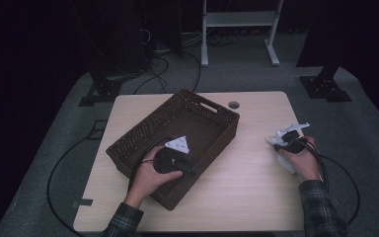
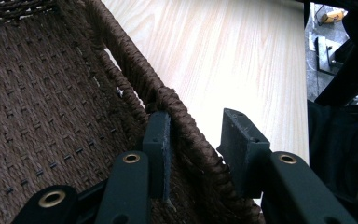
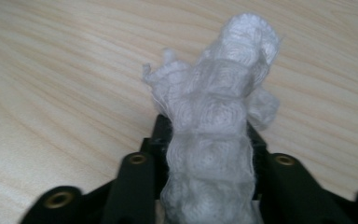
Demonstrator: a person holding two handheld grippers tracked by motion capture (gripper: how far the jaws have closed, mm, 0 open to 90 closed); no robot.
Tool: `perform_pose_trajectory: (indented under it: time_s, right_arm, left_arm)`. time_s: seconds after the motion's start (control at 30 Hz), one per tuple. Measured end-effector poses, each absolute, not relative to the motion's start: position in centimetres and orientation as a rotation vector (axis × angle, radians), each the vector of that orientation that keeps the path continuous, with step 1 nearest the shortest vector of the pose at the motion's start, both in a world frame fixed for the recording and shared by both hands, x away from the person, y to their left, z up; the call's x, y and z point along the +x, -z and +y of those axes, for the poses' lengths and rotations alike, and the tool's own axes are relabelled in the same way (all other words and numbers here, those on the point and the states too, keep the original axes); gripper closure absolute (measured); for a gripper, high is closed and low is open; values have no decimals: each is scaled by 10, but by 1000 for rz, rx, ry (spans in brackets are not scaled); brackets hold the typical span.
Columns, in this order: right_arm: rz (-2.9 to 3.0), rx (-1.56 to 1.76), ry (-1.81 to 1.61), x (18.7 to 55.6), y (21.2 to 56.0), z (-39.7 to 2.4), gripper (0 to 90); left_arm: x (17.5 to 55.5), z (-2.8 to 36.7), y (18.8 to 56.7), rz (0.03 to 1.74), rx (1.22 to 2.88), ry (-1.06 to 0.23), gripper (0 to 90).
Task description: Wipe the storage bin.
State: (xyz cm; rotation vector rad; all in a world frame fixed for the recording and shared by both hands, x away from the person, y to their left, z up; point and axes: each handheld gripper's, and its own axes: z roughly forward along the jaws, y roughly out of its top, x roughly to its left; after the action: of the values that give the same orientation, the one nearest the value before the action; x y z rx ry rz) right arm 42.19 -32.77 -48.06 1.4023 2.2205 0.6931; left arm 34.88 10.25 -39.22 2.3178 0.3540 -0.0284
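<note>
White cloth [image 3: 216, 126] — between closed jaws

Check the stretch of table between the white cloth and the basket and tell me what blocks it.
Nothing visible does. The right gripper is shut on the white cloth, and bare table lies between it and the basket. The left gripper straddles the basket's near wall.

Left tool [image 2: 193, 154] jaws straddling; right tool [image 3: 209, 140] clamped.

Basket [image 1: 143, 129] on table [image 1: 246, 192], left of table's middle. Cloth [image 1: 282, 139] right of basket, well apart, near table's right edge. Left gripper [image 1: 190, 167] at basket's near wall; right gripper [image 1: 287, 139] at cloth.
</note>
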Motion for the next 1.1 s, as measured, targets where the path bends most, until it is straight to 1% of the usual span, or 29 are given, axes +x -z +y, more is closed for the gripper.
perform_pose_trajectory:
  time_s: [0.07,0.2,0.63,1.1]
  right_arm:
    - [2207,1416,-683,421,480,-327,724]
    - [2199,1426,-685,419,478,-326,743]
    - [2143,1403,-844,391,462,-325,746]
    - [2149,1338,-950,370,440,-314,746]
  left_arm:
    - [349,102,392,354,2318,31,633]
    - [348,102,392,346,2320,34,635]
    - [343,102,392,332,2329,34,635]
    - [337,103,392,313,2334,50,636]
